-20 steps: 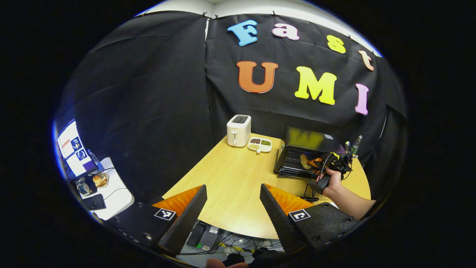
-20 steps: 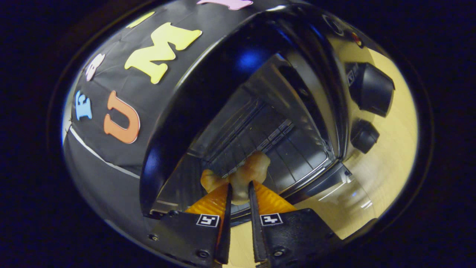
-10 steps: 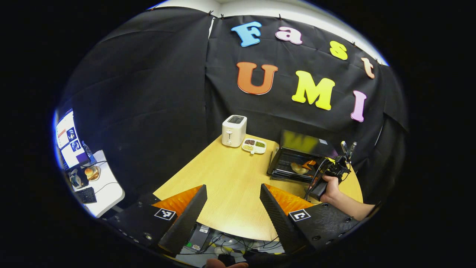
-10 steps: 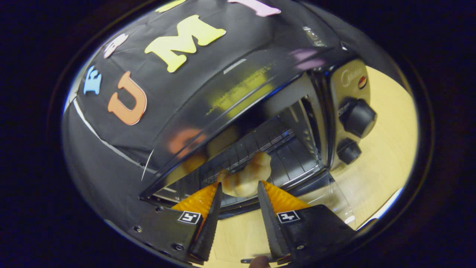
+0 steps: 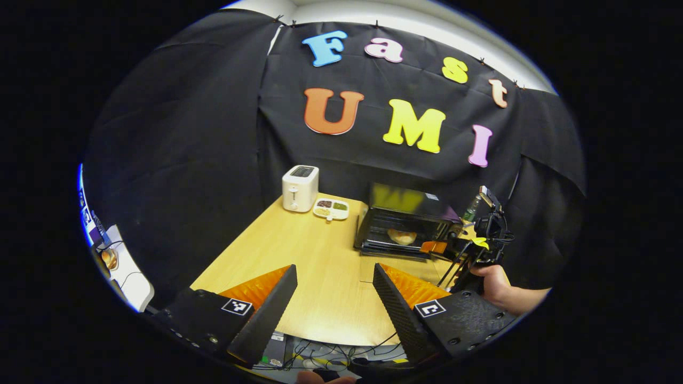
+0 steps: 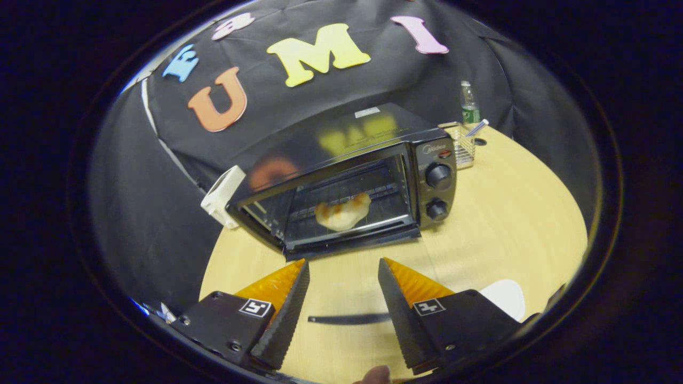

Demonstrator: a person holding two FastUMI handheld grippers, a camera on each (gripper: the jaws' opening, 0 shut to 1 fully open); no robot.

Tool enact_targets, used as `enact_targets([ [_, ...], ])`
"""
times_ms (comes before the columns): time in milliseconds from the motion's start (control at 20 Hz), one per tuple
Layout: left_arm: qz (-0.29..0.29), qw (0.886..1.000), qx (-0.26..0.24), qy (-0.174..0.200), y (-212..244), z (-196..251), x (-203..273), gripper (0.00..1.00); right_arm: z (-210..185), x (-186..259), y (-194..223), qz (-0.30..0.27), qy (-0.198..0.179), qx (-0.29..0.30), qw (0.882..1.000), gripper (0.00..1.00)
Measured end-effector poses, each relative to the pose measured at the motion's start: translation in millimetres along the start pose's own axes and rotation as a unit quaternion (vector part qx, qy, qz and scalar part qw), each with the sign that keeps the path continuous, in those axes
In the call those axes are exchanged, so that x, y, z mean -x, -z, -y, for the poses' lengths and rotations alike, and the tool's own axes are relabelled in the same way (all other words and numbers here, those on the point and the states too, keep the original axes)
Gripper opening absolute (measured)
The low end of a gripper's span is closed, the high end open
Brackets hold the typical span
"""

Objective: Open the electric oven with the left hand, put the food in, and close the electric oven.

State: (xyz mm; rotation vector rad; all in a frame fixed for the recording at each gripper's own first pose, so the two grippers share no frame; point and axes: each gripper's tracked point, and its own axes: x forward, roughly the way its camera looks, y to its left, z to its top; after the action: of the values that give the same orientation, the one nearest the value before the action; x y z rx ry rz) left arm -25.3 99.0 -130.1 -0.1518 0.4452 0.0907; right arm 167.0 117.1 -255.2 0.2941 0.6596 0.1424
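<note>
You see the electric oven [image 6: 347, 176] open at the back of the round wooden table [image 6: 512, 213], its door dropped down flat in front, though the glass is so clear that the door's edge is hard to trace in the right gripper view. One piece of food, a croissant-shaped pastry [image 6: 341, 210], lies on the rack inside; in the left gripper view it is only a pale blob [image 5: 402, 236]. Your right gripper [image 6: 341, 288] hangs in front of the oven, well apart from it, fingers spread wide with nothing between them. Your left gripper [image 5: 333, 293] is also spread wide and empty, over the near edge of the table.

Count two knobs [image 6: 438, 175] on the oven's front panel. One white toaster [image 5: 300, 188] stands at the far corner, half hidden behind the oven in the right gripper view. Beside it sits one divided snack dish [image 5: 331, 208]; its contents are too small to name. One bottle [image 6: 469, 103] and one wire basket [image 6: 462, 143] stand behind the oven. A white plate [image 6: 504, 296] is cut off behind your right finger.
</note>
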Motion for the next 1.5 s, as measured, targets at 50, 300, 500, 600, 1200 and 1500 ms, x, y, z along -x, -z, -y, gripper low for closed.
enact_targets([
  [50,-0.001,1.000,-0.006,0.016,3,7,-6,0.95,4,17,4,0.008,0.010,0.025,1.000,0.84],
  [300,-0.010,0.996,-0.025,0.082,19,32,-27,0.95,24,95,8,0.052,0.061,0.095,0.992,0.89],
  [500,-0.031,0.993,-0.022,0.115,52,50,-47,0.95,44,145,19,0.079,0.092,0.111,0.986,0.93],
  [600,-0.045,0.992,-0.014,0.119,71,58,-54,0.95,58,167,30,0.081,0.112,0.118,0.983,0.94],
  [1200,-0.117,0.982,-0.053,0.136,176,120,-151,0.95,128,228,46,0.087,0.187,0.070,0.976,0.94],
  [1500,-0.146,0.983,-0.051,0.097,193,135,-188,0.95,143,220,36,0.075,0.187,0.063,0.977,0.96],
])
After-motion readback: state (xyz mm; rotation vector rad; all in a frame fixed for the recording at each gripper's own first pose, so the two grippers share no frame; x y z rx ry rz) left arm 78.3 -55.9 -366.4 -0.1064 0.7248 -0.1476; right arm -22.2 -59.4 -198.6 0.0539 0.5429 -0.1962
